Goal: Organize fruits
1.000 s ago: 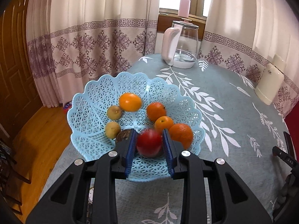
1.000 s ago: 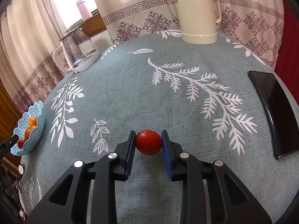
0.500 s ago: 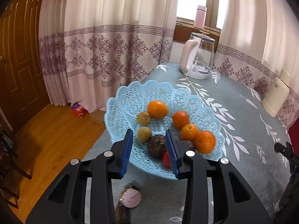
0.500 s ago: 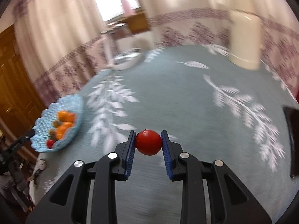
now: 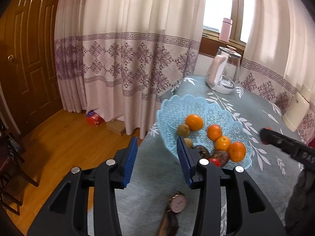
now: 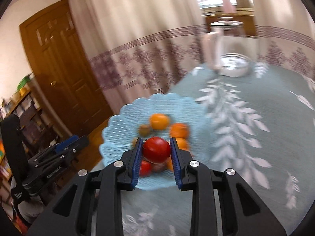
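Left tongs (image 5: 155, 160) released, empty, hanging off the near-left rim of the blue lattice basket (image 5: 173, 108). Basket holds oranges (image 5: 194, 122), small brownish fruits, one red fruit at the near edge. Right tongs (image 6: 155, 153) clenched on a red tomato (image 6: 156, 152) above the basket; that drop remains, seemingly the last.

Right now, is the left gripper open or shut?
Open: the left gripper has its blue pads spread with nothing between them, beside the blue basket.
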Tool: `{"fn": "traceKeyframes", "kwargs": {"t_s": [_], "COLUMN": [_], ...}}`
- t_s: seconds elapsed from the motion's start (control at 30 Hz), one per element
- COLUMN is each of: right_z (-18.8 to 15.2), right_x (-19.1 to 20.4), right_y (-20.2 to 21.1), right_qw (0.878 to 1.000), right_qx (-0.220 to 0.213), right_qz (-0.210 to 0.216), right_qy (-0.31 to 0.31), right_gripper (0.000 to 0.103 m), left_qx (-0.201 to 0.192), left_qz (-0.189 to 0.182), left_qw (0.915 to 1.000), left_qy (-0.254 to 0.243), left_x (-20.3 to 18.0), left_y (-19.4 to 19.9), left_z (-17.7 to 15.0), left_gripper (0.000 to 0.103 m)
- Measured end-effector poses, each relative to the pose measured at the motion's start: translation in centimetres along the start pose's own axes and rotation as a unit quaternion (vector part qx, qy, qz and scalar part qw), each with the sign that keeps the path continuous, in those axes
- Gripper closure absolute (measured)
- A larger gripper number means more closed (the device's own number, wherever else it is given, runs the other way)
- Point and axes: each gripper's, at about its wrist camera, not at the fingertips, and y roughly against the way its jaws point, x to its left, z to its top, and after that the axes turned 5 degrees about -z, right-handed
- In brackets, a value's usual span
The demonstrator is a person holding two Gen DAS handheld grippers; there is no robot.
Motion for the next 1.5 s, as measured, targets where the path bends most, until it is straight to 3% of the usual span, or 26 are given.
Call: {"fn": "traceKeyframes", "kwargs": {"t_s": [0.27,0.47,0.6,0.77,0.83,0.9,1.07,1.17,1.5], "right_z": [-0.3,-0.7,-0.8,-0.6,-0.5,-0.5,-0.7,-1.2,-3.6], "right_x": [4.4,5.7,5.8,4.6,4.0,3.4,1.4,0.3,-1.3], "right_y": [-4.9,-7.3,-7.6,-6.2,-5.4,-4.5,-2.5,-1.5,0.2], "right_qw": [0.999,0.997,0.997,0.999,1.000,1.000,0.999,0.998,0.997], "right_qx": [0.045,0.063,0.065,0.042,0.029,0.016,-0.002,-0.012,-0.010], "right_qz": [0.025,0.023,0.019,0.006,-0.002,-0.013,-0.040,-0.054,-0.078], "right_qy": [0.015,0.024,0.024,0.009,0.007,0.003,-0.004,-0.011,-0.006], "right_gripper": [0.075,0.074,0.073,0.066,0.057,0.055,0.052,0.032,0.021], "left_qx": [-0.006,-0.009,-0.012,-0.014,-0.016,-0.016,-0.017,-0.022,-0.027], "left_qz": [0.014,0.019,0.023,0.025,0.025,0.020,0.017,0.028,0.028], "left_qw": [0.9996,0.9992,0.9989,0.9986,0.9987,0.9991,0.9996,0.9993,0.9986], "left_qy": [0.025,0.033,0.040,0.045,0.041,0.034,0.017,0.003,-0.037], "left_x": [2.3,2.9,3.3,3.4,3.2,2.7,1.4,0.8,-1.9], "left_y": [0.3,0.3,0.3,0.4,0.4,0.4,0.4,0.6,0.9], "left_z": [0.5,0.5,0.6,0.7,0.6,0.6,0.5,0.4,-0.3], "left_gripper": [0.059,0.050,0.032,0.025,0.021,0.013,0.005,0.004,0.003]}}
